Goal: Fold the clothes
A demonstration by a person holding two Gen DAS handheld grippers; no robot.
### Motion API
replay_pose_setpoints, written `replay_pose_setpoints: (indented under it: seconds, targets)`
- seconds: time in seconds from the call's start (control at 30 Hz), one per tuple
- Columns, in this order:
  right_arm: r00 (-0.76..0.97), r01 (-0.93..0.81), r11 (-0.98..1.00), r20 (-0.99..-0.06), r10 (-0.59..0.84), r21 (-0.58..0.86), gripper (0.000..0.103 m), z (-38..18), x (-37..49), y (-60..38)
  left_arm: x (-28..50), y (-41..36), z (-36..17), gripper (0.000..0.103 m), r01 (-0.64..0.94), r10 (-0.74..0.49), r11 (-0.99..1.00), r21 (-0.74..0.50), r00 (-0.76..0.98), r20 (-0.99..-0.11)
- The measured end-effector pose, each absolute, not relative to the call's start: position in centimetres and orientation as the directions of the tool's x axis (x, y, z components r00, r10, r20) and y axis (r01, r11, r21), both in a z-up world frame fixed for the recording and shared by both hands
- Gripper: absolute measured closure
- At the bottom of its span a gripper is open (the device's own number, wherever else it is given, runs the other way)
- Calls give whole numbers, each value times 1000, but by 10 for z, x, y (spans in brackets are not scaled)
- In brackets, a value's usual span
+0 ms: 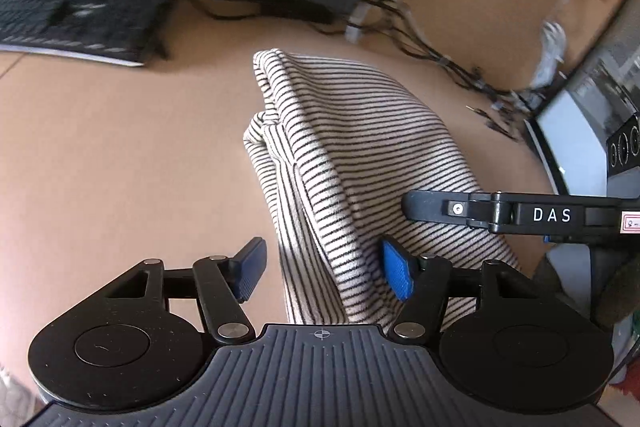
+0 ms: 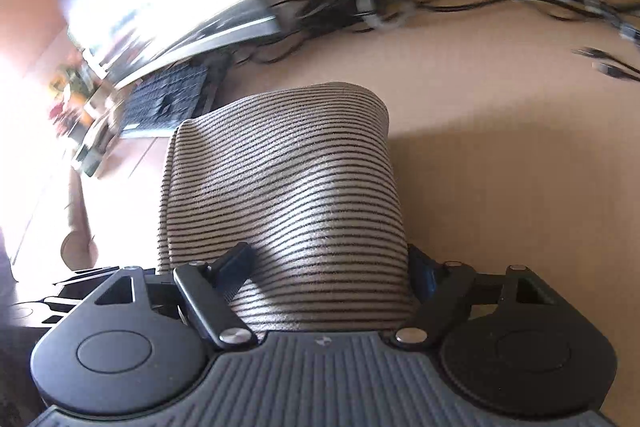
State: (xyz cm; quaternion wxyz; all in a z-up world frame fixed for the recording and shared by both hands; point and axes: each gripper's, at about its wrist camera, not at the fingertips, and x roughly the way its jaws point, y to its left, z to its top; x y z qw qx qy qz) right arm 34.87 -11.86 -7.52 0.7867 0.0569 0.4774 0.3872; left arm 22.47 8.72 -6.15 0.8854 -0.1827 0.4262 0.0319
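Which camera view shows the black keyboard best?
The left wrist view: the keyboard fills the upper left, lying on the table beyond the striped garment. The right wrist view shows it small, blurred, and partly hidden by the garment.

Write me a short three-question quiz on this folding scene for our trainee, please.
1. True or false: the striped garment lies on the tan table.
2. The left gripper is: A) open, B) shut on a cable, C) out of view.
3. Which black input device lies on the table beyond the garment?
Key: 1 true; 2 A; 3 the keyboard.
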Motion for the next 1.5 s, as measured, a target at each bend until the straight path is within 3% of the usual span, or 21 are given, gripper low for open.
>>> replay_pose_setpoints:
  seconds: [0.33,0.57,0.7,0.93,1.07,1.23,1.37,1.5]
  targets:
    - [189,-685,601,-696,693,412,23,-75,357,13,219,197,-63,33,-335,-20,883,-328,672,-741]
    - [172,-692,589,-698,695,416,18,-73,368,33,225,223,-72,32,-309,-120,842,-443,694,-710]
    - [96,-640,578,-694,714,507,14,-86,357,8,228,235,-77,37,-289,-181,810,-510,704,-686]
    - [199,-727,586,-707,679,358,31,-49,332,24,240,245,-83,38,-240,-229,795,-557,731,-643]
    - [231,-741,623,-775,588,251,33,-65,322,29,228,240,-60,37,-234,-173,843,-484,734,-657]
    - [300,-747,636,-754,584,195,29,-70,305,30,219,235,-12,39,-219,-41,905,-365,808,-587]
    - [365,-775,625,-742,562,91,24,-67,293,33,251,229,-1,38,-131,-72,935,-328,838,-541]
    - [429,-789,614,-717,550,-1,17,-53,287,38,286,230,-25,41,-107,-85,957,-268,783,-617]
